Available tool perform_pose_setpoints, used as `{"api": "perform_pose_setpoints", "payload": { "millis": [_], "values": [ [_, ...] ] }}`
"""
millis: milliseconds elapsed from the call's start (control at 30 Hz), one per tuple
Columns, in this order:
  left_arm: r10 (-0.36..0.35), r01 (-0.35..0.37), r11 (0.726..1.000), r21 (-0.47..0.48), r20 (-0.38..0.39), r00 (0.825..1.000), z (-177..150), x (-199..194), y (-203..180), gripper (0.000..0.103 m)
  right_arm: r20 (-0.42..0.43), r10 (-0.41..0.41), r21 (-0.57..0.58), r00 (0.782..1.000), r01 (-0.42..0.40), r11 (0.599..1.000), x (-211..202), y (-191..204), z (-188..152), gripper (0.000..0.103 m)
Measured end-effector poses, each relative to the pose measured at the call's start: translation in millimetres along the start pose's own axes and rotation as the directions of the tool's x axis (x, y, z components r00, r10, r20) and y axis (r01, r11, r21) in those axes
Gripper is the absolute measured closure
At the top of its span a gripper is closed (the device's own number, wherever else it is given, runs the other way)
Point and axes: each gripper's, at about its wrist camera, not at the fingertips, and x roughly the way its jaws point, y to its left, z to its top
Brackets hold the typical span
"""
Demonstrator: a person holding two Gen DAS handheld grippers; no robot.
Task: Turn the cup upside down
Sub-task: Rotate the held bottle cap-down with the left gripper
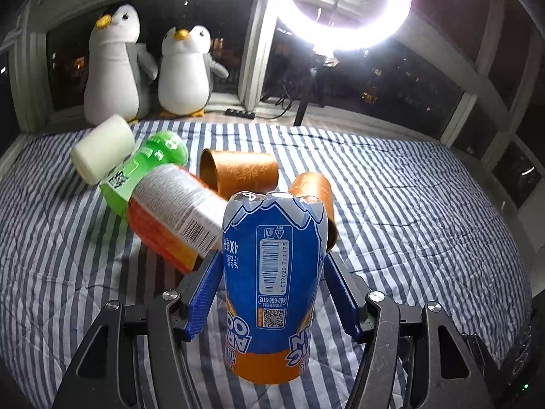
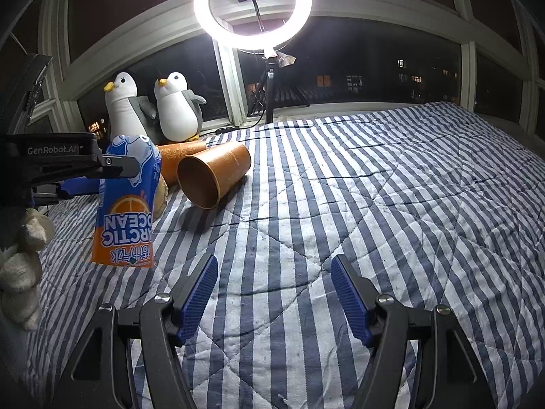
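Observation:
The cup (image 1: 272, 272) is a cut-off drink bottle with a blue and orange label. It stands on the striped bed with its print upside down and its moulded base on top. My left gripper (image 1: 272, 255) is open, one blue pad on each side of the cup, with a narrow gap on the right. In the right wrist view the same cup (image 2: 126, 211) stands at the left, with the left gripper's finger (image 2: 119, 167) across its upper part. My right gripper (image 2: 274, 259) hangs open over bare quilt, holding nothing.
Two orange paper cups (image 1: 238, 170) (image 1: 313, 191) lie on their sides behind the cup. To the left lies a row of green (image 1: 150, 167), orange-silver (image 1: 173, 211) and white (image 1: 102, 146) cups. Two plush penguins (image 1: 150, 68) and a ring light (image 1: 340, 3) are at the window. A gloved hand (image 2: 20, 255) is at far left.

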Motion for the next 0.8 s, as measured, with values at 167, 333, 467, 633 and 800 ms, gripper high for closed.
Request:
{"api": "perform_pose_setpoints", "payload": {
  "millis": [167, 333, 467, 633, 800],
  "values": [
    [0.007, -0.009, 0.999, 0.042, 0.036, 0.999, -2.0, -4.0, -12.1, 0.038, 0.001, 0.000, 0.001, 1.000, 0.000, 1.000, -0.4, -0.2, -0.1, 0.038],
    [0.017, -0.025, 0.996, 0.089, 0.085, 0.996, -2.1, -6.7, -21.1, 0.038, 0.003, -0.001, 0.001, 1.000, 0.001, 1.000, -1.2, -0.9, -0.1, 0.038],
    [0.025, -0.043, 0.990, 0.135, 0.128, 0.991, -4.8, -6.9, -30.0, 0.038, 0.004, -0.003, 0.002, 1.000, 0.003, 1.000, -1.3, -1.2, -0.2, 0.038],
    [0.022, -0.043, 0.986, 0.158, 0.133, 0.991, -11.7, 0.6, -34.0, 0.038, 0.003, -0.005, 0.003, 1.000, 0.005, 1.000, -2.2, -1.1, -0.3, 0.038],
    [0.019, -0.034, 0.989, 0.146, 0.108, 0.994, -18.4, 9.7, -29.7, 0.038, 0.004, -0.004, 0.008, 1.000, 0.004, 1.000, -2.8, -2.2, -0.3, 0.038]
  ]
}}
